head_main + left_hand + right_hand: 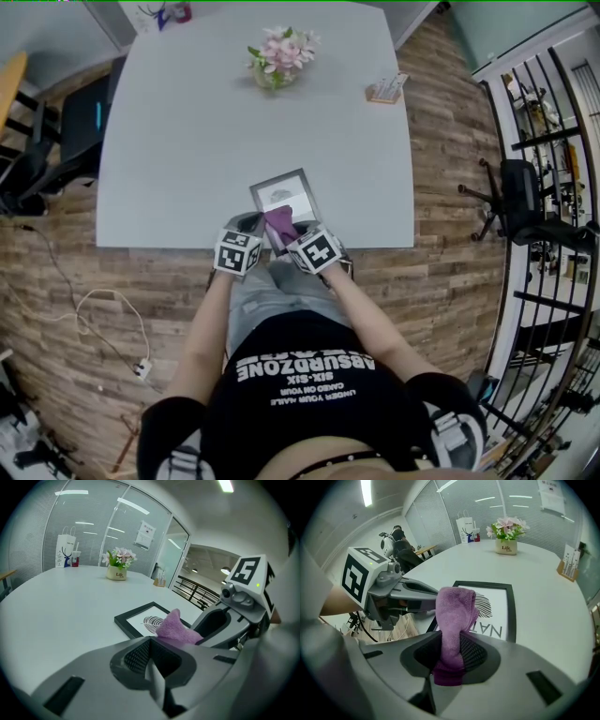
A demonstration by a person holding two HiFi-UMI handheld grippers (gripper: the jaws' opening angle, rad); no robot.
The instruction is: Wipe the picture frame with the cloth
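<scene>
Black frame (284,194), fingerprint print, lies flat at table's (187,141) near edge. Your right gripper (451,656) pinches purple cloth (454,616) over it. Your left gripper (152,660) closed, empty. Pot (270,79) holds pink flowers.

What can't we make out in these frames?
- Head view: near edge of the black-framed picture hidden by the purple fleece cloth, left tool and right tool.
- Right gripper view: the cloth, clamped in the right tool, covers part of the print's lettering.
- Any view: whether cloth touches the glass.
- Head view: small card stand, print too small.
</scene>
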